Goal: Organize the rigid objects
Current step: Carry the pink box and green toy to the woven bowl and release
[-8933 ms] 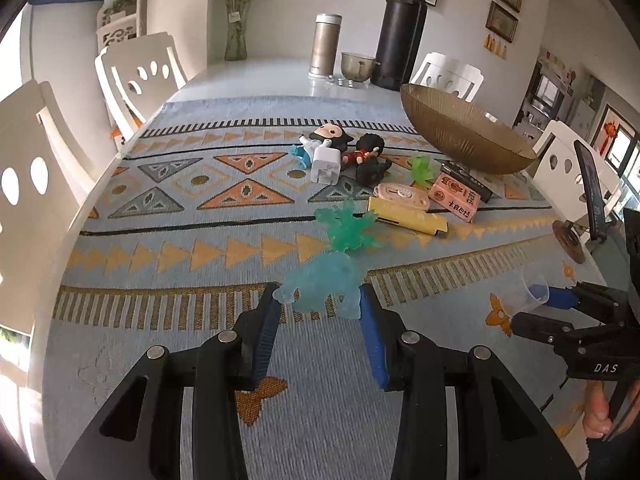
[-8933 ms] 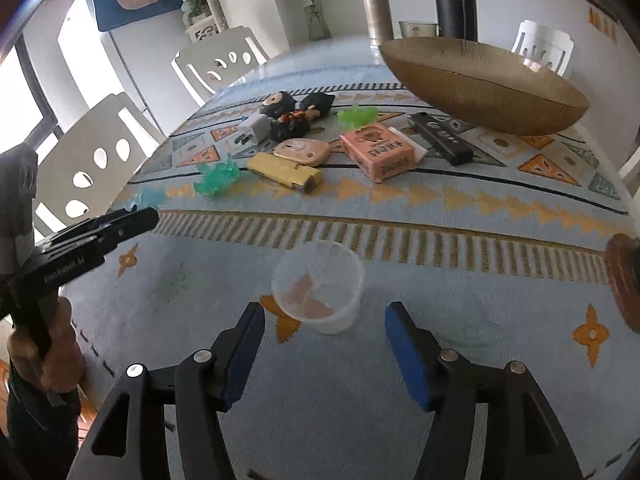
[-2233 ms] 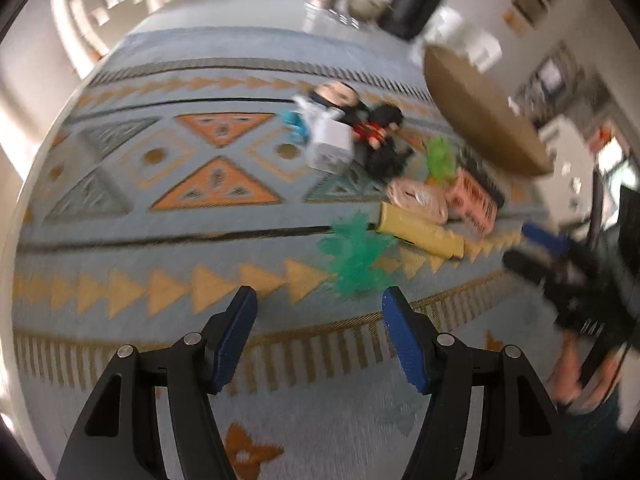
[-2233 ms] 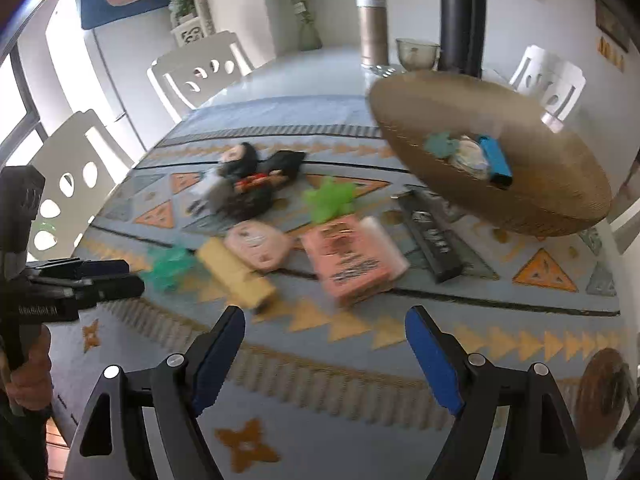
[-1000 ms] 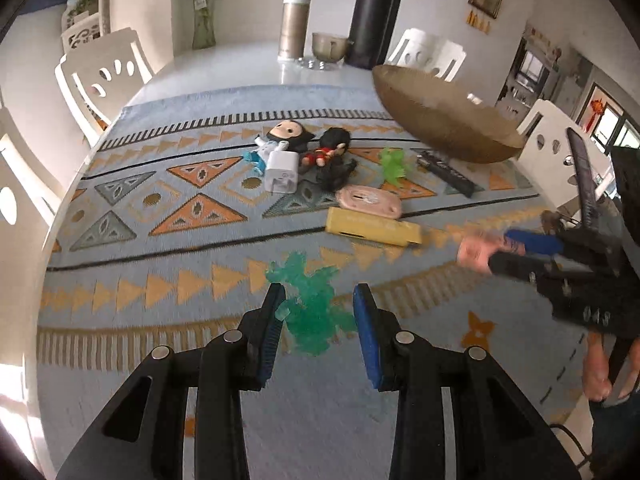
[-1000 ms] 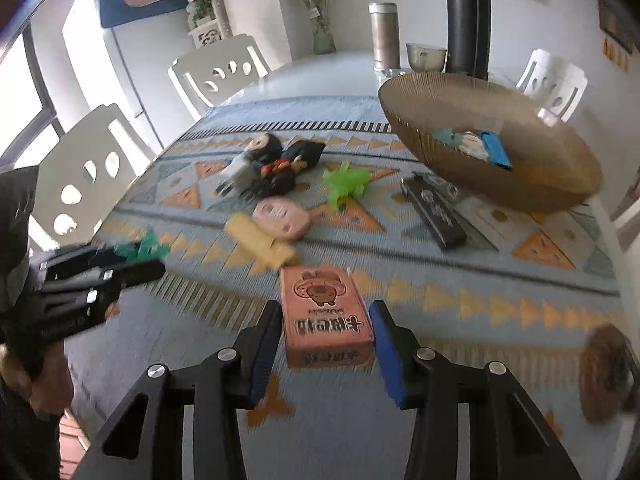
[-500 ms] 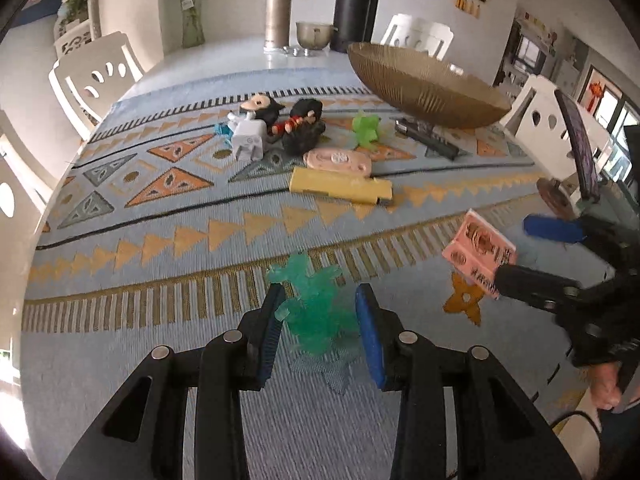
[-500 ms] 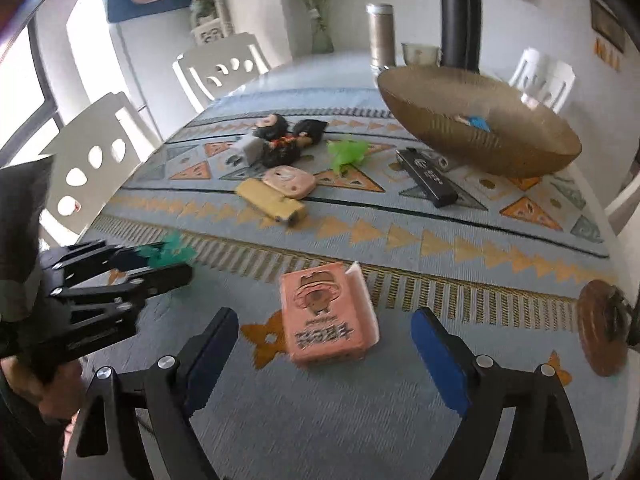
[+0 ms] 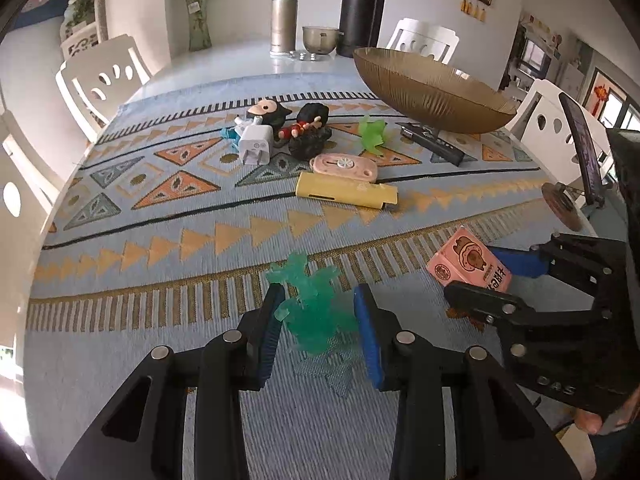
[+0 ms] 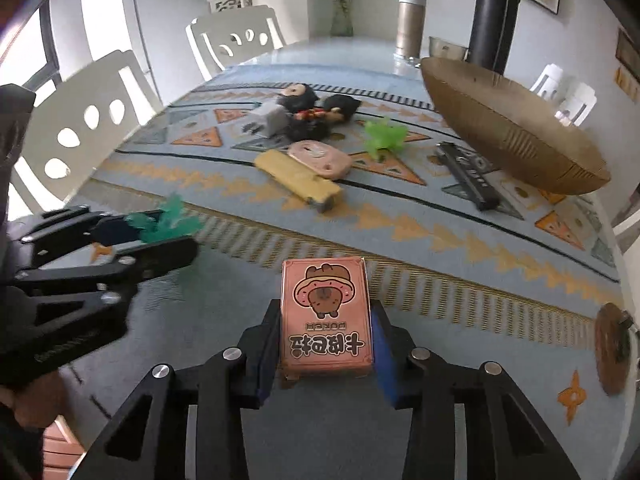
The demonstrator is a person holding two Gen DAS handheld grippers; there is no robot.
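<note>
My left gripper point(image 9: 318, 330) is shut on a translucent teal spiky toy point(image 9: 312, 312), held just above the patterned cloth near the table's front edge; it also shows in the right wrist view point(image 10: 168, 220). My right gripper point(image 10: 326, 354) is shut on a pink card box point(image 10: 326, 316) with a bear picture, seen also in the left wrist view point(image 9: 470, 266) to the right of my left gripper. A gold bowl point(image 9: 432, 88) stands at the far right of the table.
On the cloth lie a yellow bar point(image 9: 346, 194), a pink oval case point(image 9: 344, 166), a light green spiky toy point(image 9: 372, 132), a black bar point(image 9: 434, 142), a white plug point(image 9: 256, 146) and two dark figurines point(image 9: 308, 128). A black flask point(image 9: 362, 8) and steel tumbler point(image 9: 284, 22) stand behind.
My right gripper, open half a second ago with the box loose between its fingers, has closed on the pink box. My left gripper keeps hold of the teal toy near the front edge.
</note>
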